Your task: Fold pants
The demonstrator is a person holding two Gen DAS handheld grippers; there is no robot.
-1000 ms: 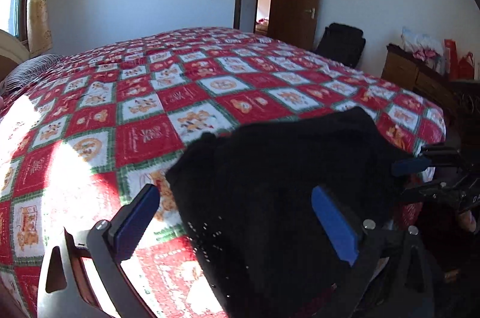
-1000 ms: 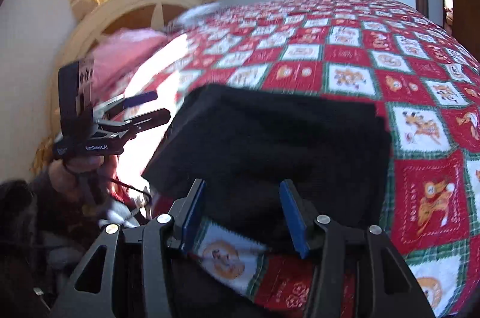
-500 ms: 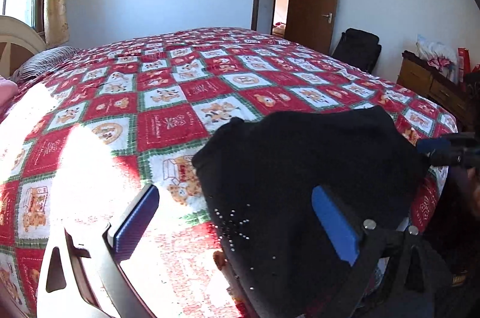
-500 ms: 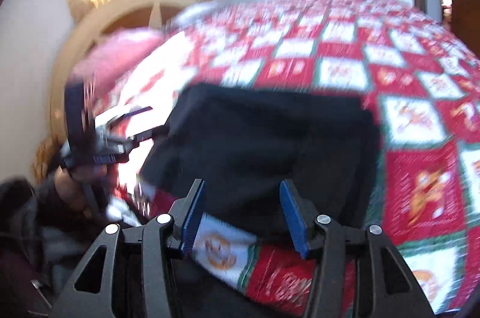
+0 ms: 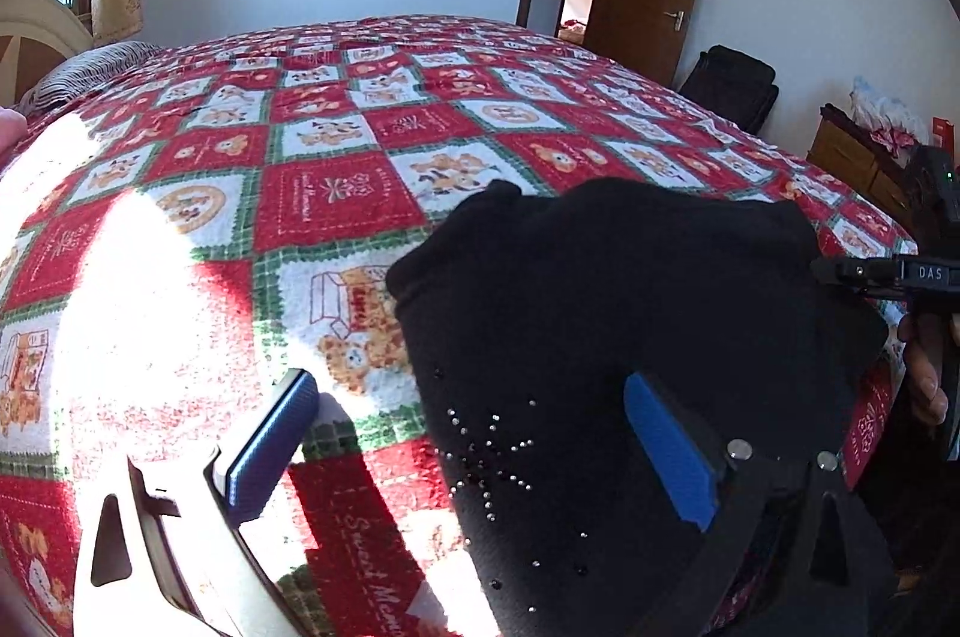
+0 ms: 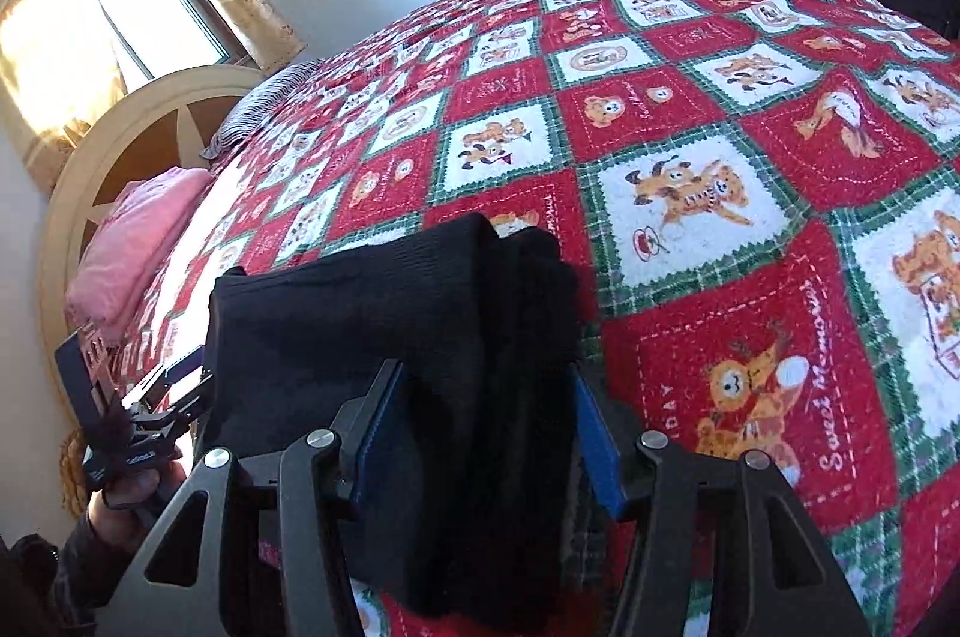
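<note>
Already our left gripper [image 5: 474, 448] gapes wide, its nearer edge of the folded black pants [image 5: 630, 337] between pads untouched. Right of the pants' middle, our right gripper [image 6: 480, 433], jaws just widening, straddles a thick fold near the bedspread [image 6: 750, 169] edge; dragging could unfold it.

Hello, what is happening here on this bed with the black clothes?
A person is folding black pants on a bed covered with a red patchwork blanket, holding a claw tool in each hand. The pants lie already folded into a compact bundle near the bed's edge. The left claw stands wide open over one side of the bundle and grips nothing. The right claw straddles the other side, its jaws apart with fabric between them; whether the pads press on it I cannot tell.
</note>
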